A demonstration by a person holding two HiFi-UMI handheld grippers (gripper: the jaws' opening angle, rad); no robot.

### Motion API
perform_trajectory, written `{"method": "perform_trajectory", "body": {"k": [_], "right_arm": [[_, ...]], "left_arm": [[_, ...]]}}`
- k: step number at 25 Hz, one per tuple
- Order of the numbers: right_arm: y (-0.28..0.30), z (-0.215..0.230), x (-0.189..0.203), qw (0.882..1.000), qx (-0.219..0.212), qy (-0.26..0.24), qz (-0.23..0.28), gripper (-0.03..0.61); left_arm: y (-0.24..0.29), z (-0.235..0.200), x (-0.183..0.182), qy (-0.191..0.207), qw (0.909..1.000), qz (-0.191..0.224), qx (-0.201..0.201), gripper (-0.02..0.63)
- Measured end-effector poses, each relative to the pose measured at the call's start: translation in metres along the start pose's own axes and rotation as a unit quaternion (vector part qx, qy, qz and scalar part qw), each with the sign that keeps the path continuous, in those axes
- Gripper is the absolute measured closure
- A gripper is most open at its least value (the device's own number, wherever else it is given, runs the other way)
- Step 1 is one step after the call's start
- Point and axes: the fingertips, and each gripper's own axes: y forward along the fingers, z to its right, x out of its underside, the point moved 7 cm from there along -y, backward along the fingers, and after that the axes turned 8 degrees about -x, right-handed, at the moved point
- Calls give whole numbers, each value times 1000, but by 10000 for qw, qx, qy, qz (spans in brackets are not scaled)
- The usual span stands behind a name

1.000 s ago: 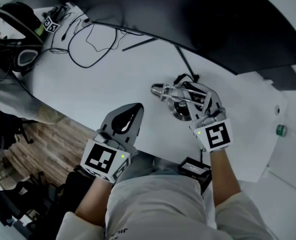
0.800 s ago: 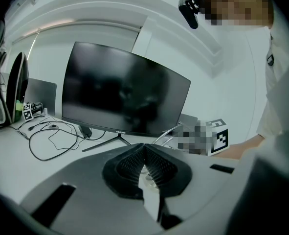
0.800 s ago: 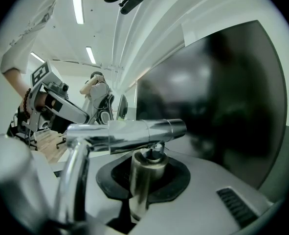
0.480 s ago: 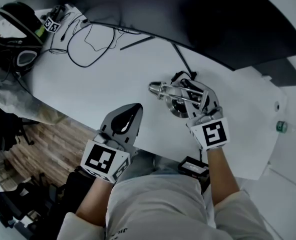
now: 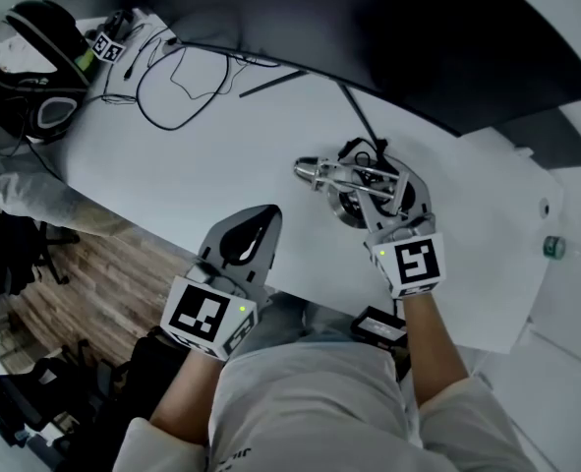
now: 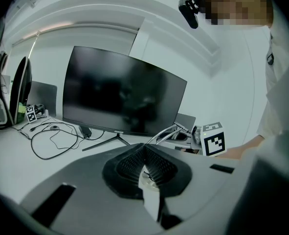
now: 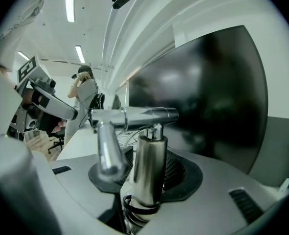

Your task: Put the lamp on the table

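A chrome desk lamp (image 5: 321,174) stands with its round base on the white table (image 5: 172,165), its jointed arm folded to the left. My right gripper (image 5: 383,187) reaches around it from the near side. In the right gripper view the upright post (image 7: 149,160) stands between the jaws of my right gripper (image 7: 146,175), which are opening, and the pads stand clear of the post. My left gripper (image 5: 256,226) hovers shut over the table's near edge, holding nothing. From the left gripper view (image 6: 144,148) the lamp (image 6: 171,133) shows ahead to the right.
A large dark curved monitor (image 5: 369,28) stands along the far side, its thin stand leg (image 5: 270,85) and loose cables (image 5: 177,87) on the table. A headset (image 5: 34,67) lies at far left. A small green-capped bottle (image 5: 552,248) is at right. A black device (image 5: 378,327) sits below the near edge.
The right gripper and the lamp have shifted a little farther from the table's near edge. The left gripper has stayed where it was.
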Motion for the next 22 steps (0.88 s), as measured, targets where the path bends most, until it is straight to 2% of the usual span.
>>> {"method": "perform_trajectory", "body": {"k": [6,12,18,22], "right_arm": [[-14,-4,5,9998,147,142,-62,394],[-36,-7,11,9987,315,390,-106,393],[-58,-12,11,9978,431,435,-260,394],[-71,-14,5,9977,435,441,-261,404]], "left_arm": [[-3,6,-2,85,9999,24,86,611],[-6,15,-3,193,9996,32,206,611],[-8,25,-5,288,9989,-9,368,611],[-6,34,-14,347,9981,117,496,611]]}}
